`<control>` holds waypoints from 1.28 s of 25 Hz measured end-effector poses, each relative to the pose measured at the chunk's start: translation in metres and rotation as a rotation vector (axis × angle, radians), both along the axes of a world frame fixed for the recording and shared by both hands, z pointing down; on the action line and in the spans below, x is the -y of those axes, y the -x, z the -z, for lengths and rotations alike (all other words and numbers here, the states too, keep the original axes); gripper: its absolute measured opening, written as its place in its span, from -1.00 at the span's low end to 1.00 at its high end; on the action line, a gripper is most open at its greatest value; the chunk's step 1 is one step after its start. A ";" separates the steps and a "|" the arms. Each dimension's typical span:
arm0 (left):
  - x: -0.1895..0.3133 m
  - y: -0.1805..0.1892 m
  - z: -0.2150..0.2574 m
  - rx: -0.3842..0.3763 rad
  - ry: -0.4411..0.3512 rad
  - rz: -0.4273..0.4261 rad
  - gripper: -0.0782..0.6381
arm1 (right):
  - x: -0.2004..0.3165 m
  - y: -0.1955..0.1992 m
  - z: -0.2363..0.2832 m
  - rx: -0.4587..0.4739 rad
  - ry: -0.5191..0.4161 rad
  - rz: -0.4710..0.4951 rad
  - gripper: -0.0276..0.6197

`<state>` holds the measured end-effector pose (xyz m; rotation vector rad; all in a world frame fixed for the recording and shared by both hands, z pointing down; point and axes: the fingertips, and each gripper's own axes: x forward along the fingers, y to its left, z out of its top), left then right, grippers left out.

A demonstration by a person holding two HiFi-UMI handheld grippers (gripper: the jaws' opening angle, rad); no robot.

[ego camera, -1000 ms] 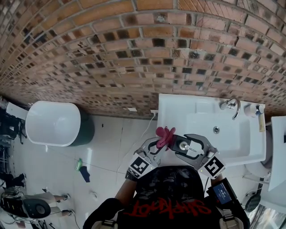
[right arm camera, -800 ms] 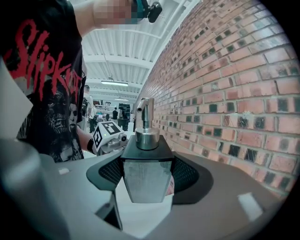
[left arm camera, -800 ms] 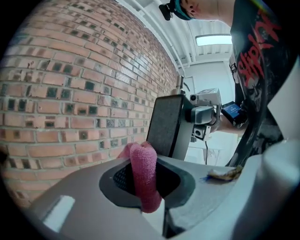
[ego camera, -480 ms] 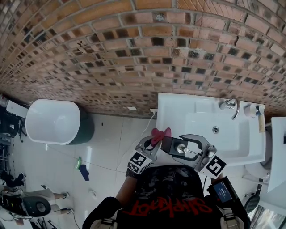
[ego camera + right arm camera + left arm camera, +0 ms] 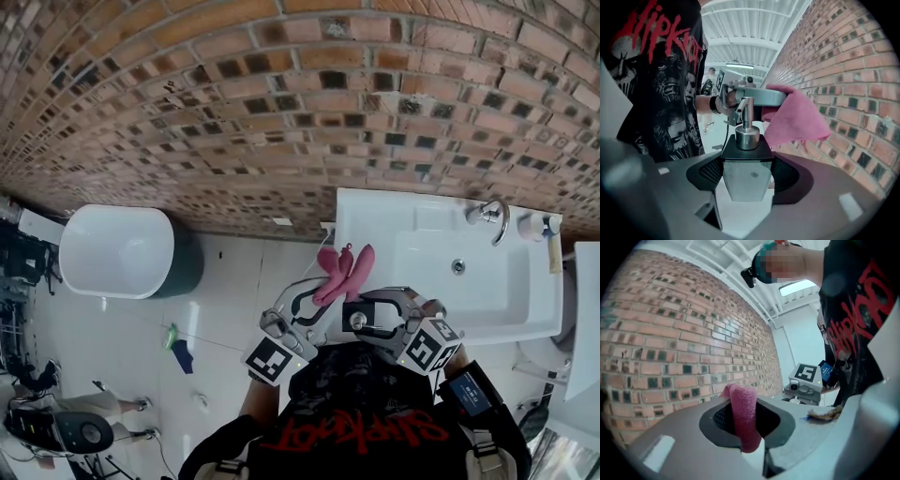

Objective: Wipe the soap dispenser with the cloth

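Note:
A pink cloth (image 5: 343,272) is pinched in my left gripper (image 5: 314,309), which is shut on it; it stands up between the jaws as a roll (image 5: 743,417). My right gripper (image 5: 377,317) is shut on the soap dispenser (image 5: 360,319), a square grey body (image 5: 745,176) with a black top and a metal pump (image 5: 747,123). In the right gripper view the cloth (image 5: 793,118) hangs just right of the pump head, touching or nearly touching it. Both grippers are held close to the person's chest, in front of the sink.
A white sink (image 5: 525,309) with a chrome tap (image 5: 493,221) stands against the brick wall (image 5: 281,112) at right. A white round-topped bin (image 5: 117,253) stands at left. Small green and blue items (image 5: 174,347) lie on the tiled floor.
My left gripper has lifted the cloth, which now stands taller beside the pump. My right gripper with the dispenser has shifted left and a little lower in the head view.

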<state>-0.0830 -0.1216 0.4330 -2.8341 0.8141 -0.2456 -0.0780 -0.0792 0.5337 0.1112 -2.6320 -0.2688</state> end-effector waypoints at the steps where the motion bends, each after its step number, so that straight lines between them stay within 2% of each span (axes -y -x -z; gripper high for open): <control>1: -0.001 -0.005 0.004 0.029 -0.019 -0.004 -0.64 | -0.001 0.001 0.002 0.008 0.005 0.001 0.01; 3: -0.002 -0.013 0.003 0.067 -0.033 -0.004 -0.64 | 0.000 0.002 0.007 0.027 0.012 -0.007 0.01; 6: -0.003 -0.018 -0.017 0.109 -0.006 -0.009 -0.64 | 0.003 0.001 0.020 0.075 0.015 -0.022 0.01; 8: -0.007 -0.019 -0.023 0.089 0.014 -0.036 -0.64 | 0.005 -0.002 0.027 0.096 0.011 -0.028 0.01; 11: -0.012 -0.020 -0.026 0.053 0.043 -0.078 -0.64 | 0.004 -0.005 0.026 0.061 -0.017 -0.025 0.01; 15: -0.017 -0.021 -0.033 0.102 0.056 -0.155 -0.64 | 0.002 -0.007 0.021 0.011 -0.051 -0.014 0.01; 20: -0.023 -0.017 -0.053 0.250 0.103 -0.217 -0.64 | 0.002 -0.010 0.011 -0.049 -0.090 -0.011 0.01; 23: -0.028 -0.017 -0.064 0.350 0.115 -0.299 -0.64 | 0.000 -0.010 0.001 -0.095 -0.120 0.013 0.01; 26: -0.036 -0.012 -0.075 0.441 0.160 -0.388 -0.64 | -0.006 -0.008 -0.006 -0.119 -0.122 0.039 0.01; 29: -0.037 -0.008 -0.080 0.507 0.189 -0.447 -0.64 | -0.009 -0.008 -0.007 -0.110 -0.121 0.056 0.01; 32: -0.039 -0.002 -0.089 0.597 0.215 -0.489 -0.64 | -0.014 -0.008 0.009 -0.050 -0.078 0.066 0.01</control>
